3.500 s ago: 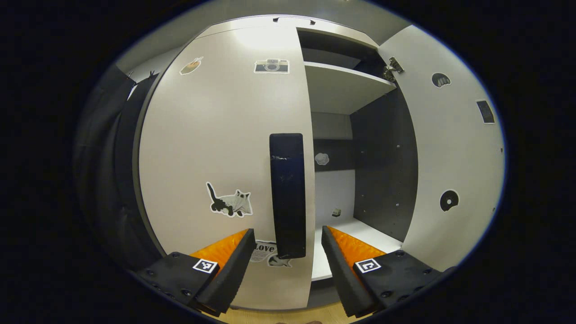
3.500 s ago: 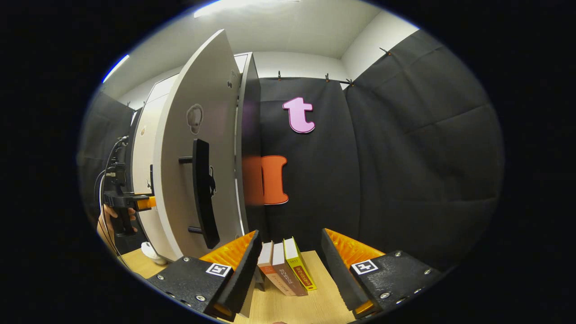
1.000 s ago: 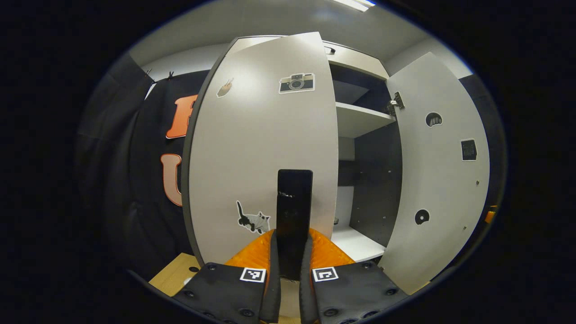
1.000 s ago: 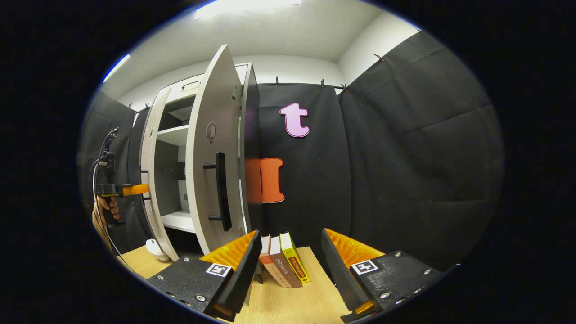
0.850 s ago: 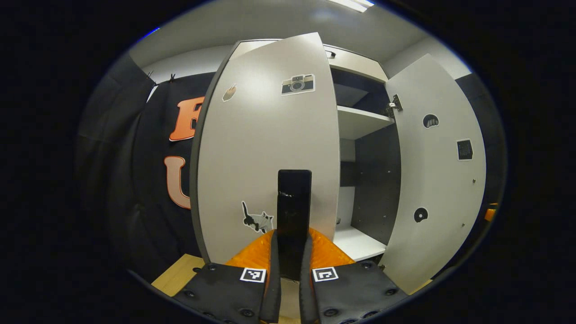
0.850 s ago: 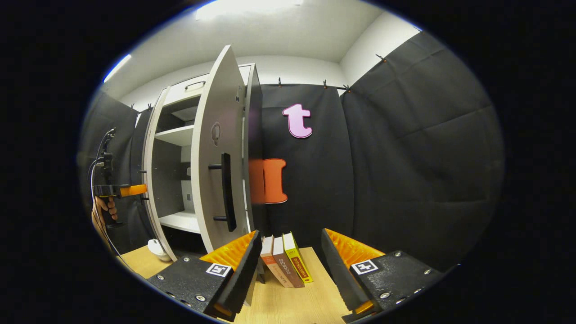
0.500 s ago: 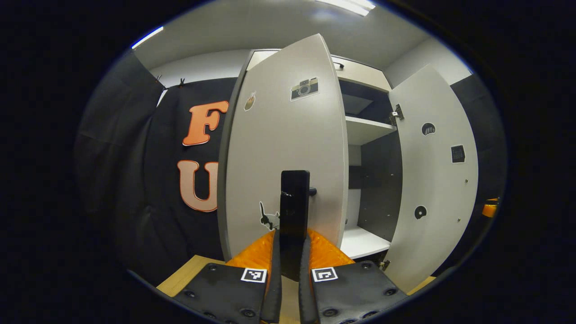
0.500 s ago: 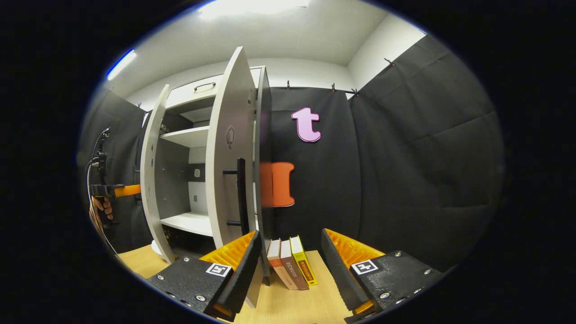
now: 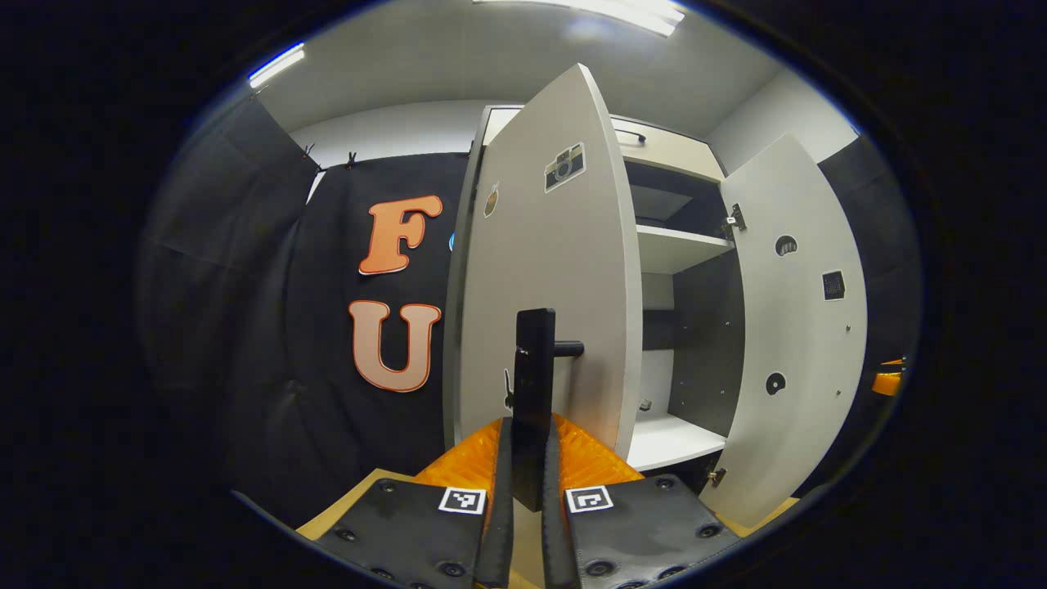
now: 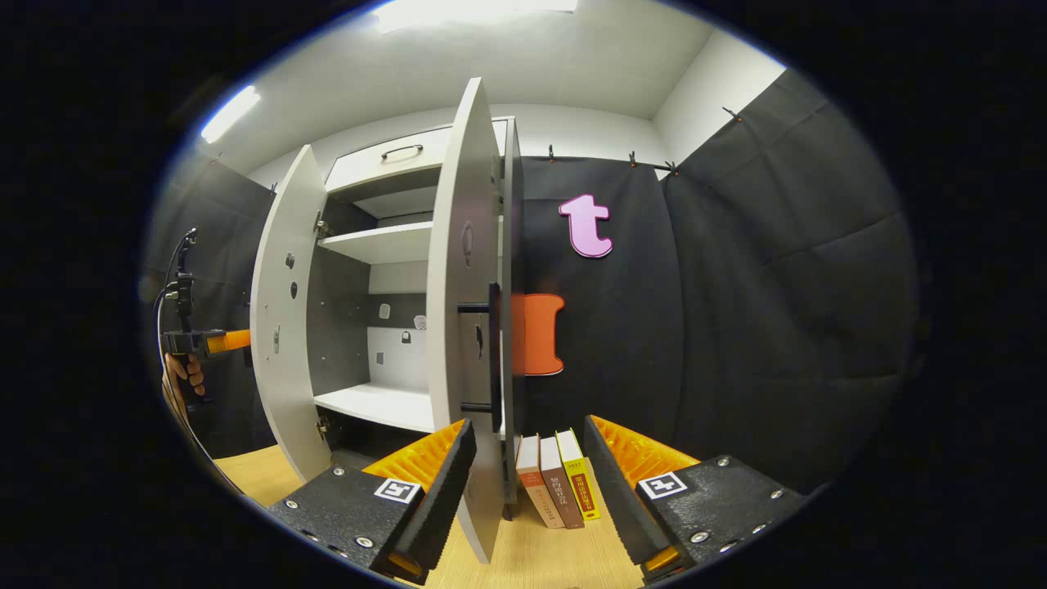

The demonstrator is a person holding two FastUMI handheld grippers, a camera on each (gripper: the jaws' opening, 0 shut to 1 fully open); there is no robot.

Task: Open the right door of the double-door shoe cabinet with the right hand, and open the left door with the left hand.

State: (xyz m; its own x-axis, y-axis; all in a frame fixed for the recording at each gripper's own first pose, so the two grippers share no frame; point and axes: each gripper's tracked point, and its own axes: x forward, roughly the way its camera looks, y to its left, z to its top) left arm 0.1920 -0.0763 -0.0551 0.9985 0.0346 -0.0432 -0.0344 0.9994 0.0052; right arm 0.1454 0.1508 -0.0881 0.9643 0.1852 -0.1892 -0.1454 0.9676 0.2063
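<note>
- Both doors stand open as far as you can judge; what's left looks like letting go of the handle, maybe a last bit of swing.
- Left gripper view: your left gripper [image 9: 526,483] has its tongs together, clamped on the black handle [image 9: 533,384] of the left door [image 9: 552,286], which is swung out nearly edge-on to you.
- Same view: right door [image 9: 797,327] hangs wide open on the far side, cabinet shelf [image 9: 675,248] and white floor panel exposed between the two doors.
- Same view, writing: camera sticker [image 9: 564,166] and small stickers on the door, nothing legible; square markers on the tongs, not text.
- Right gripper view: your right gripper [image 10: 523,466] has its tongs apart, holding nothing, just in front of the right door [image 10: 462,327]; its black handle [image 10: 493,356] is free.
- Same view: left door [image 10: 282,319] open, the left gripper [image 10: 208,342] and a hand [image 10: 181,372] beside it.
- Same view: three books [image 10: 560,487] stand on the wooden table [image 10: 564,560]; spine writing too small to read.
</note>
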